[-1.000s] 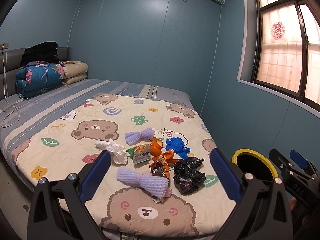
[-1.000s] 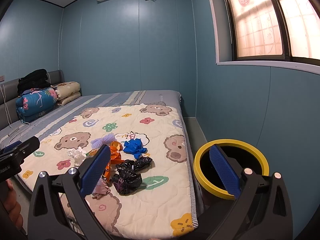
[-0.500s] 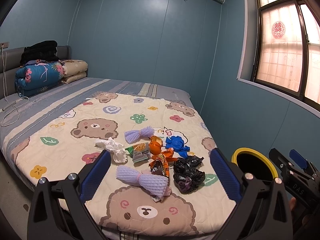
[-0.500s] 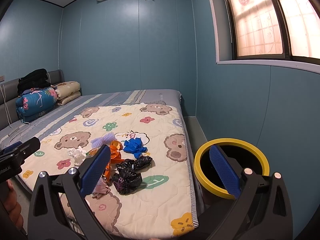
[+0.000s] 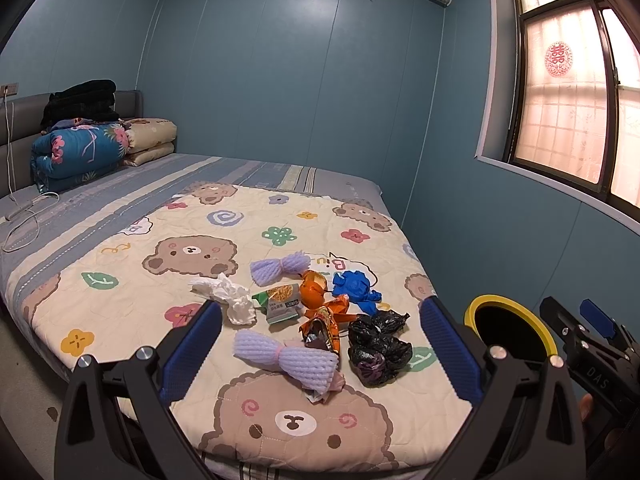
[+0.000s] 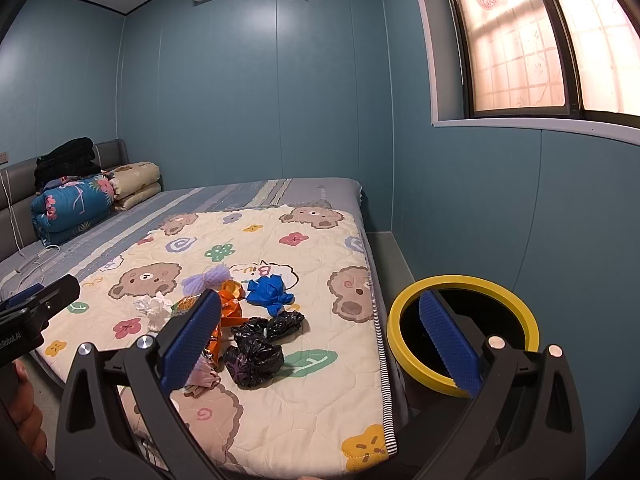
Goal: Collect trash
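Nothing had shifted; both grippers, left (image 5: pixel 320 344) and right (image 6: pixel 320 336), hung released over the trash pile (image 5: pixel 320 320) on the bed (image 5: pixel 120 264); bin (image 6: pixel 460 332) unfed; collecting not started.

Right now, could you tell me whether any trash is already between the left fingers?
No, the left gripper is open and empty above the bear quilt.

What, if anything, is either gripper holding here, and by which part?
Nothing is held. The left gripper and right gripper are both open and empty, above the bear quilt.
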`<state>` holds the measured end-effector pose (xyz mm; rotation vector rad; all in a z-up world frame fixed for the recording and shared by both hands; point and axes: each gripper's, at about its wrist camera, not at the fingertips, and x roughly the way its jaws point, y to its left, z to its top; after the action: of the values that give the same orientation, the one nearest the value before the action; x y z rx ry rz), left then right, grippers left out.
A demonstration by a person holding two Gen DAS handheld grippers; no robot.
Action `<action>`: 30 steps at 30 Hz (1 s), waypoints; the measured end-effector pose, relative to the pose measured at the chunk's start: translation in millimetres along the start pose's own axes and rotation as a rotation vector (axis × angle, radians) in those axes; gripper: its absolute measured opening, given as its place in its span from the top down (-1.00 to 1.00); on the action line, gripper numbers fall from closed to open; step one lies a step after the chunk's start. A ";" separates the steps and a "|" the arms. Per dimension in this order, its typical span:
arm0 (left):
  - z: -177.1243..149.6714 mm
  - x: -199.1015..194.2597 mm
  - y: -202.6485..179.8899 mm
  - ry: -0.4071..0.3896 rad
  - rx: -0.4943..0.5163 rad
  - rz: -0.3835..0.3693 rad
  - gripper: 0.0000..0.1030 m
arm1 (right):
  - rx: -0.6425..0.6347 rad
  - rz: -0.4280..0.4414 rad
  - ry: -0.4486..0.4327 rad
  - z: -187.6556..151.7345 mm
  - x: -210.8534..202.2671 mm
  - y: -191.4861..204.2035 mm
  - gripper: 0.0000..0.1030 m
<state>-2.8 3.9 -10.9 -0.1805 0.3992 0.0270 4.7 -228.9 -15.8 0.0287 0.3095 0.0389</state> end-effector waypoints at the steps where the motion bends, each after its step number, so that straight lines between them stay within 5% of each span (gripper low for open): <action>1: 0.3 0.2 0.0 0.001 0.000 -0.001 -0.87 | 0.000 -0.001 0.000 0.2 0.0 -0.1 -0.85; 30: -1.2 0.0 0.8 0.014 -0.004 -0.002 -0.87 | 0.003 0.000 0.003 0.2 0.8 -0.8 -0.85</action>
<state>-3.3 4.4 -12.2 -0.1854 0.4126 0.0243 5.6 -229.7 -15.8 0.0314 0.3124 0.0387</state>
